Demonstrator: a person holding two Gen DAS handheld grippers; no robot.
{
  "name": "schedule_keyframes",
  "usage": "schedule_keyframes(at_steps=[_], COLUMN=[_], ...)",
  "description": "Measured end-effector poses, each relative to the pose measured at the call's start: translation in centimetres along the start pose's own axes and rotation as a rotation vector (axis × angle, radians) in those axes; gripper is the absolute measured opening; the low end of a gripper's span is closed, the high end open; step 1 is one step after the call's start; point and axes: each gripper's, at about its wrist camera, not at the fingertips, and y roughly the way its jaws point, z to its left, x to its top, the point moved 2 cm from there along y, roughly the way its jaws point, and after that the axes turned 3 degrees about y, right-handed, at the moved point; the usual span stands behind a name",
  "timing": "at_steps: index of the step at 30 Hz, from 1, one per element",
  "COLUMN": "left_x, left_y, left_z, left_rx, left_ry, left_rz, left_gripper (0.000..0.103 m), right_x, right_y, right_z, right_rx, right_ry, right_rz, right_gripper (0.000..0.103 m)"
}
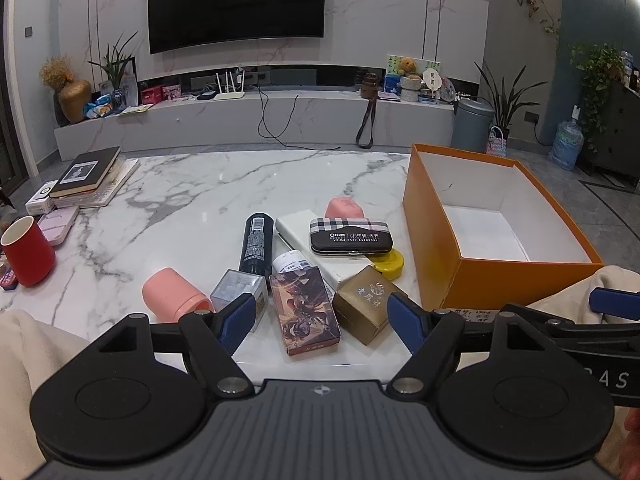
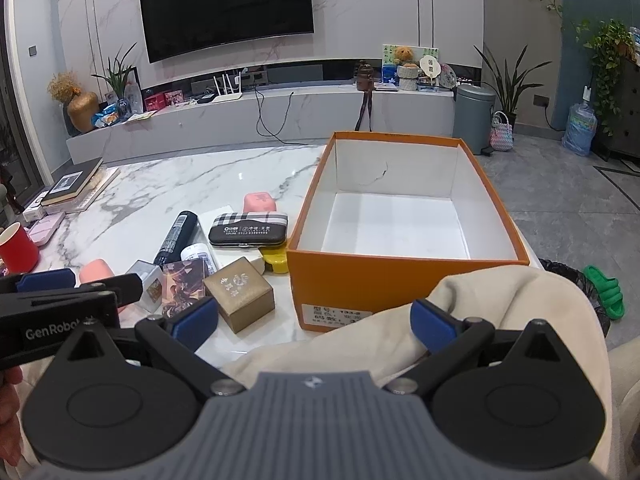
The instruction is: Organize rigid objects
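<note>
Left gripper (image 1: 322, 320) and right gripper (image 2: 314, 322) both hovering spread and empty; gold gift box (image 1: 366, 304) looking light, stiff, best pinched across flat sides.

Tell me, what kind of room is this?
Most likely a home living room: a wall-mounted television above a low marble media shelf, potted plants, and a marble table strewn with household items.

- The orange box (image 2: 404, 280) stands open-topped, its white floor bare, so there is room to come in from above.
- Left of it, small things crowd together: gold box (image 1: 366, 304), card pack (image 1: 304, 312), plaid case (image 1: 351, 236), black can (image 1: 256, 242), pink cup (image 1: 172, 294).
- The marble table (image 1: 200, 188) beyond the clutter lies open up to the books (image 1: 90, 176).
</note>
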Motion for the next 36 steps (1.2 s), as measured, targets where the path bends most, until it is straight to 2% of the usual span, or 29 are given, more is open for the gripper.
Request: schedule_keyframes(at_steps=[26,32,36], left_x=[-0.2,-0.3,-0.1], left_y=[0.0,0.4,1.1], left_z=[0.0,0.8,2.2], left_rx=[-0.012,-0.048,-0.118], left_ry=[-0.003,-0.011,-0.083], left_rz=[0.012,0.02,0.081], left_gripper=[0.088,0.086,0.078], right_x=[-0.3,-0.1,0.0], right_y=[0.1,0.4,1.2], right_z=[0.0,-0.1,0.3], right_rx=[-0.014,0.044,0.073], right_ry=[-0.013,-0.003,-0.009], right_rz=[0.004,0.005,0.018], right_gripper=[0.1,0.1,0.1])
